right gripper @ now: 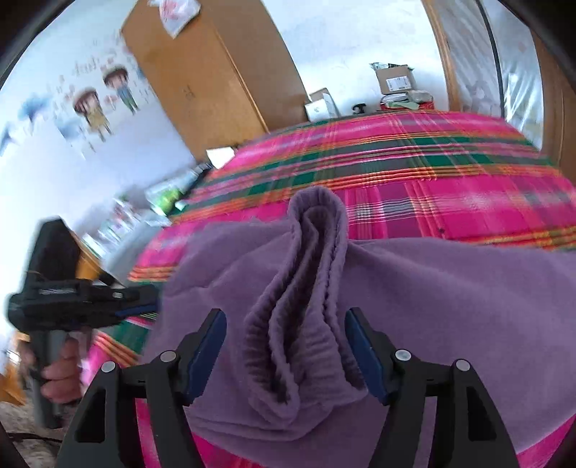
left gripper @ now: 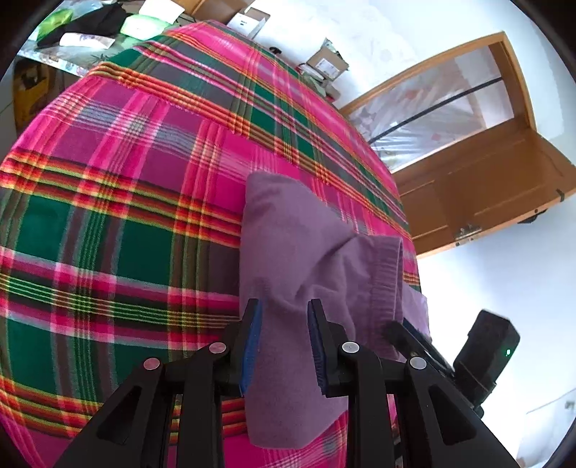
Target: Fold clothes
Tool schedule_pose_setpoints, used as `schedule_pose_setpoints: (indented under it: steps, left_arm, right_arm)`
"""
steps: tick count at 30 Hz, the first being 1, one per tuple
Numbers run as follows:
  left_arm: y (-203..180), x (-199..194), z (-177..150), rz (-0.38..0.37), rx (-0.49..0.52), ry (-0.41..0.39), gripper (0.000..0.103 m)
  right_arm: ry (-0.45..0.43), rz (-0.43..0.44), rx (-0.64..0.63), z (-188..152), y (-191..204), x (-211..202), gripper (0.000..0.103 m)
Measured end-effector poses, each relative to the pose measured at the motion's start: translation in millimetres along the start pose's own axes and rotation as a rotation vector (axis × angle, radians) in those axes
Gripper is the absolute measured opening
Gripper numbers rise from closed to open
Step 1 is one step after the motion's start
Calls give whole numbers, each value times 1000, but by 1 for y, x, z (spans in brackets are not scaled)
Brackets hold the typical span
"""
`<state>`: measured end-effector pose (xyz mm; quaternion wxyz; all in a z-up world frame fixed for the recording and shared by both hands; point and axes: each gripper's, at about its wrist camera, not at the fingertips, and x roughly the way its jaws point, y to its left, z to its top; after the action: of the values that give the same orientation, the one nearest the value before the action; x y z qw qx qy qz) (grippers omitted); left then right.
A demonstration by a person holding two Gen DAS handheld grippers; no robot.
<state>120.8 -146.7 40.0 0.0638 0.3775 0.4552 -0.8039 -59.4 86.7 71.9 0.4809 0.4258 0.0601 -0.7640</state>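
A purple fleece garment (left gripper: 288, 234) lies folded on the pink and green plaid blanket (left gripper: 126, 216), close to the bed's right edge. My left gripper (left gripper: 284, 306) is shut on a thick fold of it, and fabric fills the gap between the blue pads (left gripper: 252, 338). In the right wrist view the garment's ribbed hem (right gripper: 306, 288) stands bunched in a ridge. My right gripper (right gripper: 286, 313) is open wide around that ridge, with its left pad clear of the cloth. A hand (right gripper: 61, 370) holds the left gripper's handle at the left edge.
A wooden door (left gripper: 486, 172) stands past the bed's right side. Cardboard boxes (left gripper: 325, 64) sit beyond the far edge, and dark clothes and bags (left gripper: 93, 25) at the far left. A wooden wardrobe (right gripper: 201, 72) rises against the wall with stickers.
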Motion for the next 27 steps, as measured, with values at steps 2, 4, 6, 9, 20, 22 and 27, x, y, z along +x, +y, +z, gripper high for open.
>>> schedule_pose_setpoints:
  steps: [2, 4, 6, 9, 20, 22, 27]
  left_arm:
    - [1, 1, -1, -2, 2, 5, 27]
    - [2, 0, 0, -2, 0, 2, 27]
    - [3, 0, -1, 2, -5, 3, 27]
    - [4, 0, -1, 0, -5, 4, 27]
    - [3, 6, -1, 10, 2, 24, 27]
    - [1, 10, -2, 17, 8, 37, 27]
    - [-4, 21, -5, 45, 31, 59, 27]
  right_arm:
    - [19, -49, -23, 0, 7, 6, 68]
    - [24, -71, -36, -3, 10, 9, 53]
    - [20, -98, -44, -4, 10, 9, 41]
    - [-11, -91, -19, -3, 5, -1, 27]
    - [-88, 0, 155, -6, -26, -40, 22]
    - [-90, 2, 195, -11, -37, -40, 22]
    - [-65, 18, 262, -24, -58, -31, 27]
